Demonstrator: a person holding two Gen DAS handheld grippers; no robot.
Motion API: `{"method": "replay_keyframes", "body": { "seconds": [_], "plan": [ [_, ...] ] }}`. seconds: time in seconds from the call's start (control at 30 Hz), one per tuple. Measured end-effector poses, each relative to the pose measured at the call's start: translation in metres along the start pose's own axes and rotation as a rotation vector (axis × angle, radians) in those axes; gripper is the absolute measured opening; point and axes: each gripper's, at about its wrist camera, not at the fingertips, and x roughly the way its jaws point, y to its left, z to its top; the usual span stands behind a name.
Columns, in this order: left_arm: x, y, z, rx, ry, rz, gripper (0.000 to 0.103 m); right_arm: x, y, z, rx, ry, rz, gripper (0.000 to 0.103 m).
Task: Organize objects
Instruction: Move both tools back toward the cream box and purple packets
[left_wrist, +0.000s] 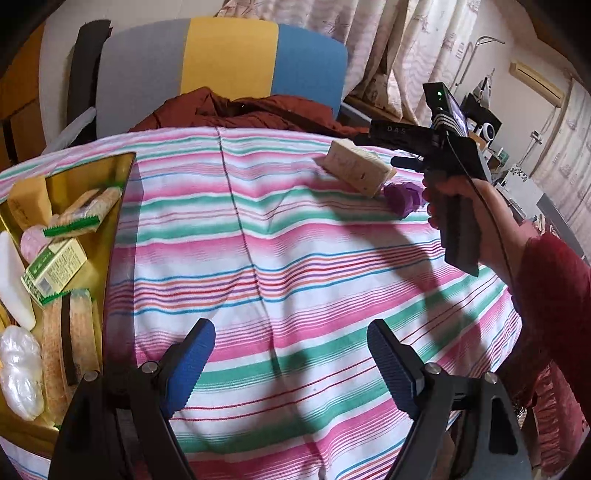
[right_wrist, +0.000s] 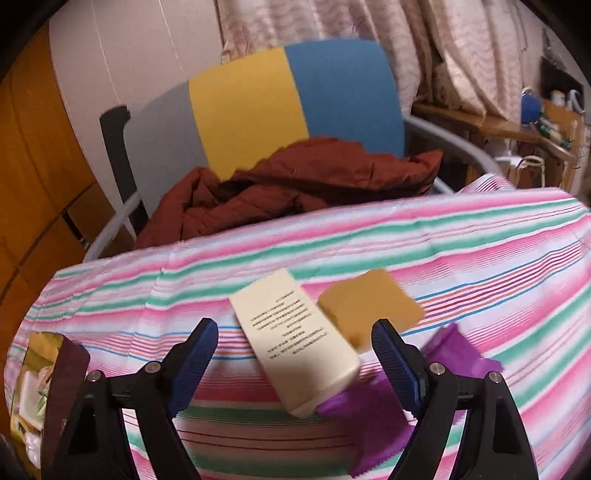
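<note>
The left claw (left_wrist: 291, 354) hangs released over bare striped cloth (left_wrist: 295, 258) on the worktop, nothing between its blue pads. To its left a gold tray (left_wrist: 92, 166) sits on the cloth, crowded with small packets: a green-printed box (left_wrist: 55, 269), wrapped bars with green edges, a pale shell-like piece and a pearly one.

At the far right of the worktop lie the things not yet in the tray: a cream box (left_wrist: 356, 171) with a purple wrapper (left_wrist: 402, 197) just beside it. The right claw (right_wrist: 293, 360) hovers over them with its jaws wide apart and gripping nothing; from its own camera the cream box (right_wrist: 299, 343) lies tilted between the pads, a tan packet (right_wrist: 373, 302) touching its far side and the purple wrapper (right_wrist: 373, 410) spread under the right pad. That view is blurred.

A hand (left_wrist: 461, 206) in a red sleeve holds the right claw. Beyond the worktop stands a chair (left_wrist: 229, 62) with a rust-red jacket (left_wrist: 236, 110) heaped on it, and curtains behind.
</note>
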Motion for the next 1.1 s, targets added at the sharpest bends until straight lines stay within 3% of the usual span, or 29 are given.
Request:
{"method": "replay_keyframes", "body": {
  "seconds": [0.07,0.2,0.27,0.37,0.4,0.47,0.6,0.73,0.9,0.97,1.0,1.1],
  "plan": [
    [0.000,0.000,0.002,0.001,-0.003,0.005,0.086,0.001,0.008,-0.004,-0.010,0.021,0.038,0.087],
    [-0.001,-0.003,0.005,-0.010,-0.010,-0.004,0.086,-0.016,0.035,-0.025,0.007,0.047,0.306,0.086],
    [-0.002,-0.006,0.007,0.000,-0.015,0.000,0.086,-0.036,0.035,-0.033,0.021,-0.003,0.355,0.086],
    [-0.001,-0.008,0.008,0.010,-0.014,0.000,0.086,-0.059,0.014,-0.037,0.001,-0.083,0.216,0.086],
    [0.000,-0.009,0.009,0.007,-0.013,-0.003,0.086,-0.062,0.004,-0.037,-0.031,-0.098,0.114,0.086],
    [0.003,-0.009,0.010,-0.001,-0.011,-0.012,0.086,-0.059,-0.014,-0.039,-0.048,-0.078,0.010,0.086],
    [0.007,-0.018,0.012,0.015,-0.003,-0.018,0.086,-0.043,-0.043,-0.046,-0.008,-0.003,-0.010,0.083],
    [0.007,-0.028,0.012,0.050,-0.001,-0.016,0.086,-0.025,-0.044,-0.047,-0.019,0.035,-0.008,0.081],
    [0.011,-0.032,0.019,0.069,-0.001,-0.007,0.086,-0.001,-0.056,-0.054,-0.001,0.082,-0.017,0.060],
    [0.015,-0.034,0.025,0.081,-0.004,0.000,0.086,0.001,-0.054,-0.056,-0.012,0.074,-0.030,0.057],
    [0.016,-0.035,0.028,0.088,-0.012,0.000,0.086,0.001,-0.054,-0.056,-0.019,0.067,-0.027,0.043],
    [0.030,-0.041,0.045,0.133,-0.024,0.003,0.086,0.001,-0.054,-0.058,-0.017,0.058,-0.034,0.041]
  ]
}}
